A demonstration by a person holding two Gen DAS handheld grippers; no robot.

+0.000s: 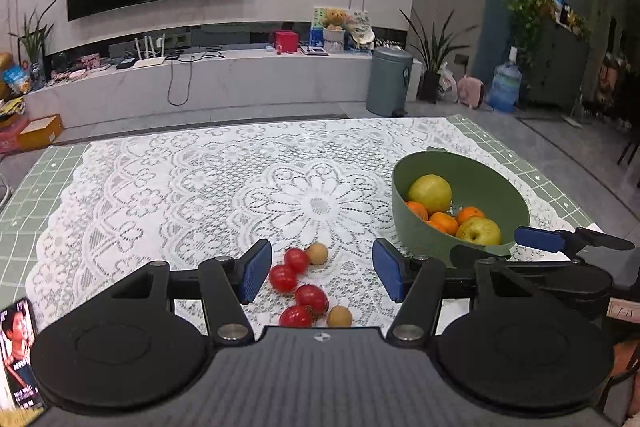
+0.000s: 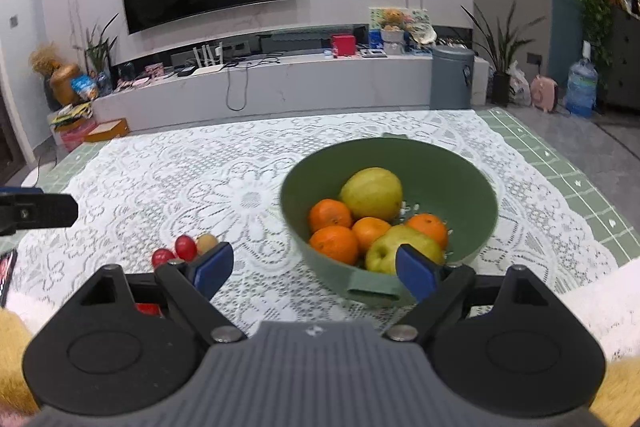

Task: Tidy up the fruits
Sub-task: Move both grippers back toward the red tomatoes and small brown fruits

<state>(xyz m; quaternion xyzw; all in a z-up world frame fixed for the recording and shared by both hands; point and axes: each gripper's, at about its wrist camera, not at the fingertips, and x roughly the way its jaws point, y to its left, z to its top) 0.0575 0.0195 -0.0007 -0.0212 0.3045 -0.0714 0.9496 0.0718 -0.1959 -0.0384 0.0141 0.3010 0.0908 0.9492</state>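
Observation:
Several red cherry tomatoes (image 1: 297,281) and two small tan round fruits (image 1: 317,253) lie on the lace tablecloth (image 1: 200,195). My left gripper (image 1: 322,275) is open and empty, its blue pads on either side of this cluster. A green bowl (image 1: 404,227) to the right holds yellow-green apples (image 1: 430,193) and several oranges (image 1: 443,222). In the right wrist view my right gripper (image 2: 314,273) is open and empty just before the bowl (image 2: 472,203), near its front handle (image 2: 374,289). The tomatoes (image 2: 185,246) show at its left.
The table edge with green checked cloth (image 1: 32,195) runs left and right. A phone or card (image 1: 18,351) lies at the near left. Beyond the table are a TV wall, a low shelf and a bin (image 1: 390,81).

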